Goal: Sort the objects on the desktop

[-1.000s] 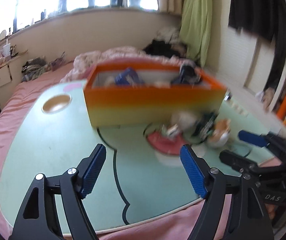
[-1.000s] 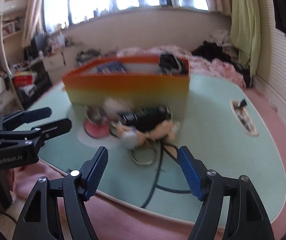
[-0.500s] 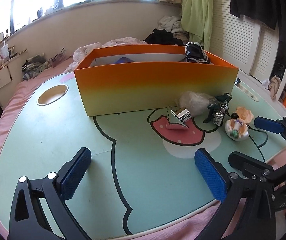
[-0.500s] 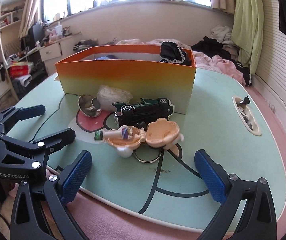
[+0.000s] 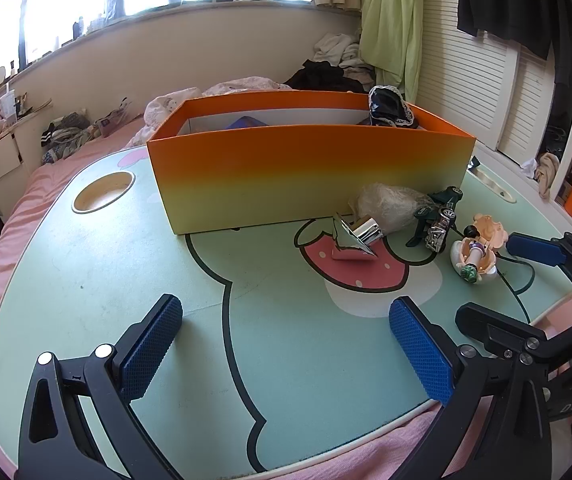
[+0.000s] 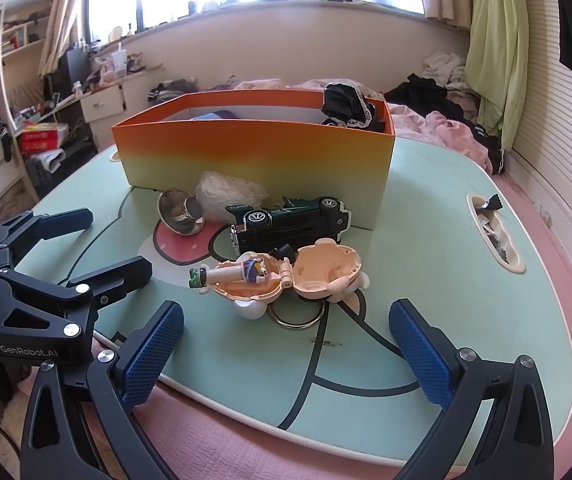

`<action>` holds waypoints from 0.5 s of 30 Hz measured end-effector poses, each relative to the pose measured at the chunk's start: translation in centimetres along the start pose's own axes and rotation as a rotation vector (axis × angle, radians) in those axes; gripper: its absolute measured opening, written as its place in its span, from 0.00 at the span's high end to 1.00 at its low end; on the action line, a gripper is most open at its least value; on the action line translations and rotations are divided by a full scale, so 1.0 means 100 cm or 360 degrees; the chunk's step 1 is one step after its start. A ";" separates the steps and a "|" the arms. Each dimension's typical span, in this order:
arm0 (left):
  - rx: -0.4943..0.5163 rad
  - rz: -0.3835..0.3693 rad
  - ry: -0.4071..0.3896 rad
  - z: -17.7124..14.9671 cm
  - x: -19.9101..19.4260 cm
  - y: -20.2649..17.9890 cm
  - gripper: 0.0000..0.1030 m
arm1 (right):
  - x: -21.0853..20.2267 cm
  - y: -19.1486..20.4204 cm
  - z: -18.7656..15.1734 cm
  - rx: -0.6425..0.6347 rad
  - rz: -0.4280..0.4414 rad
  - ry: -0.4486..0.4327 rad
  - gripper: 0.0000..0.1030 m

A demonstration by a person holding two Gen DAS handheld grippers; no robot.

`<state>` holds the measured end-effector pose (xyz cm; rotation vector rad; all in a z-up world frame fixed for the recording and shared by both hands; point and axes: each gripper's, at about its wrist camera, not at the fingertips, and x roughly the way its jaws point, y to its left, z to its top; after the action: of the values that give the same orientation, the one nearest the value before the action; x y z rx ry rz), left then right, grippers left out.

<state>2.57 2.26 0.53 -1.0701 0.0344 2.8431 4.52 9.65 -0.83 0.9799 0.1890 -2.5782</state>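
Bedroom setting: a mint-green cartoon-print desk point(image 6: 446, 280) stands on pink bedding. An orange box point(image 6: 254, 156) sits toward its far side, already holding a few items. Loose items lie just in front of the box: a clear plastic wad point(image 6: 230, 194), a green toy car point(image 6: 290, 220) on its side with long axis running left to right, a peach capsule toy point(image 6: 282, 276), a metal funnel point(image 6: 180, 212). The right hand-held gripper point(image 6: 286, 344) is wide open, empty, directly before the capsule toy and nearer it. The left hand-held gripper point(image 5: 286, 344) is likewise wide open, empty, with the cluster ahead to its right.
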 end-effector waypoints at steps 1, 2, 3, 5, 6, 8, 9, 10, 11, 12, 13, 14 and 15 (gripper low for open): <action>0.0000 0.0000 0.0000 0.000 0.000 0.000 0.00 | 0.000 0.000 0.000 0.0000 0.0000 0.0000 0.00; 0.0000 0.0000 0.0000 0.000 0.000 0.000 0.00 | 0.000 0.000 0.000 0.0000 0.0000 0.0000 0.00; 0.0000 0.0000 0.0000 0.000 0.000 0.000 0.00 | 0.000 0.000 0.000 0.0000 0.0000 0.0000 0.00; 0.0000 0.0000 0.0000 0.000 0.000 0.000 0.00 | 0.000 0.000 0.000 0.0000 0.0001 0.0000 0.00; 0.0000 0.0000 0.0000 0.000 0.000 0.000 0.00 | 0.000 0.000 0.000 -0.0001 0.0001 0.0000 0.00; 0.0001 -0.0001 -0.0002 0.000 0.000 0.000 0.00 | 0.000 0.000 0.000 -0.0001 0.0003 -0.0001 0.00; 0.0001 -0.0001 -0.0002 0.000 0.000 0.000 0.00 | 0.000 0.001 0.000 -0.0001 0.0003 -0.0002 0.00; 0.0001 -0.0001 -0.0002 0.000 0.000 0.000 0.00 | 0.000 0.000 0.000 0.0000 0.0005 -0.0005 0.00; 0.0001 -0.0001 -0.0002 0.000 0.000 0.000 0.00 | 0.000 0.001 0.000 0.0001 0.0007 -0.0008 0.00; 0.0001 -0.0001 -0.0002 0.000 0.000 0.000 0.00 | -0.001 0.001 0.000 0.0007 0.0014 -0.0015 0.00; 0.0000 -0.0001 -0.0002 0.000 -0.001 0.000 0.00 | -0.001 0.000 0.000 0.0013 0.0028 -0.0022 0.00; 0.0000 -0.0001 -0.0002 0.000 0.000 0.000 0.00 | -0.003 -0.002 0.000 0.0033 0.0065 -0.0041 0.01; 0.0000 -0.0001 -0.0002 0.000 0.000 0.000 0.00 | -0.005 -0.005 -0.001 0.0050 0.0092 -0.0056 0.03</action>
<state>2.61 2.27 0.54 -1.0677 0.0340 2.8432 4.70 10.23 -0.57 0.9363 0.1091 -2.5508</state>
